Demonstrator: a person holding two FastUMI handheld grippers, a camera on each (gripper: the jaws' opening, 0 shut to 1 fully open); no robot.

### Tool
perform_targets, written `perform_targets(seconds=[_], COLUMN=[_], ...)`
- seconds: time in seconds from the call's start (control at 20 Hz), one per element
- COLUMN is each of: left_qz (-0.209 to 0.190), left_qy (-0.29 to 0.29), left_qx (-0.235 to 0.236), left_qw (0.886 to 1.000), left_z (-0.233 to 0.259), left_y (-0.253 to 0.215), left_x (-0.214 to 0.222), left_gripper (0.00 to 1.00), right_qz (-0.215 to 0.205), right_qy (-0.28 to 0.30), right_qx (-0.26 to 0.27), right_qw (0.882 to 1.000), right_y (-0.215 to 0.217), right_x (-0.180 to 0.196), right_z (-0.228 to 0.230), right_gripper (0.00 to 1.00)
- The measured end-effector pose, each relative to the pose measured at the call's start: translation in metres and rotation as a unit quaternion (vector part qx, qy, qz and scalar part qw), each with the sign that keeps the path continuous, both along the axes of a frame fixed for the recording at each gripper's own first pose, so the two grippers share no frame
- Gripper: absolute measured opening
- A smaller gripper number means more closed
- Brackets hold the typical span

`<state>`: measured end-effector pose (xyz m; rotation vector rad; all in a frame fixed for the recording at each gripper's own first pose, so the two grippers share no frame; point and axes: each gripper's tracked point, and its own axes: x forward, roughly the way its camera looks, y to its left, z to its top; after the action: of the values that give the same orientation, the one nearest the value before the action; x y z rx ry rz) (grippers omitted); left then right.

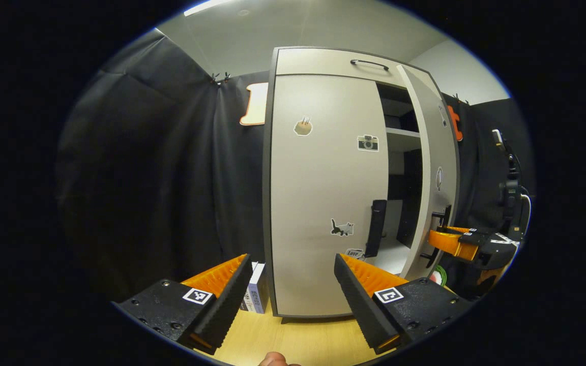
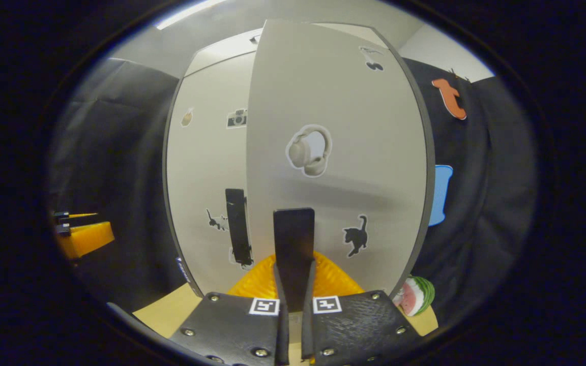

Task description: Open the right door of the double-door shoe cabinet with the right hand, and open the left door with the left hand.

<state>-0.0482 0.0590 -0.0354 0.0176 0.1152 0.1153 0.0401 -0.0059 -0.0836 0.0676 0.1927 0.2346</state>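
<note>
Clamping both fingers on the black handle [image 2: 293, 244] of the right door [image 2: 333, 152], the right claw [image 2: 293, 300] has that door swung partly out from the shoe cabinet [image 1: 323, 61], shelves showing in the gap. Left of that gap, the left claw [image 1: 293, 284] hangs with fingers wide apart before the closed left door [image 1: 323, 203], whose handle [image 1: 376, 227] sits at the edge nearest the gap. By the look of it, the right-door step is in hand; next the left claw must reach that handle, with bare bench [image 1: 293, 340] below.
</note>
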Motion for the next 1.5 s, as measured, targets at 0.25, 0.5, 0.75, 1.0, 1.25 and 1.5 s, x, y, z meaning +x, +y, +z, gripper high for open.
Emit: perform_targets(seconds=[0.25, 0.5, 0.75, 1.0, 1.25, 1.5], left_qz=[-0.032, -0.051, -0.06, -0.069, -0.076, -0.089], left_qy=[0.005, 0.009, 0.013, 0.02, 0.024, 0.024], left_qx=[-0.003, -0.007, -0.011, -0.014, -0.012, -0.014], left_qw=[0.999, 0.999, 0.998, 0.997, 0.997, 0.996], left_z=[-0.005, -0.01, -0.015, -0.021, -0.024, -0.024], left_y=[-0.023, -0.037, -0.044, -0.052, -0.059, -0.07], left_x=[0.01, 0.015, 0.017, 0.018, 0.017, 0.02], left_gripper=[1.0, 1.0, 1.0, 1.0, 1.0, 1.0], right_qz=[-0.003, -0.007, -0.022, -0.04, -0.062, -0.087], right_qy=[0.0, 0.002, 0.004, 0.005, 0.007, 0.006], right_qx=[-0.004, -0.002, 0.0, -0.006, -0.002, -0.018], right_qw=[1.0, 1.0, 1.0, 0.999, 0.998, 0.996], right_y=[-0.01, -0.02, -0.034, -0.046, -0.06, -0.077], right_x=[-0.01, -0.021, -0.03, -0.036, -0.042, -0.045], right_z=[0.001, 0.002, 0.003, 0.003, 0.003, 0.003], right_gripper=[0.1, 0.1, 0.1, 0.09, 0.09, 0.08])
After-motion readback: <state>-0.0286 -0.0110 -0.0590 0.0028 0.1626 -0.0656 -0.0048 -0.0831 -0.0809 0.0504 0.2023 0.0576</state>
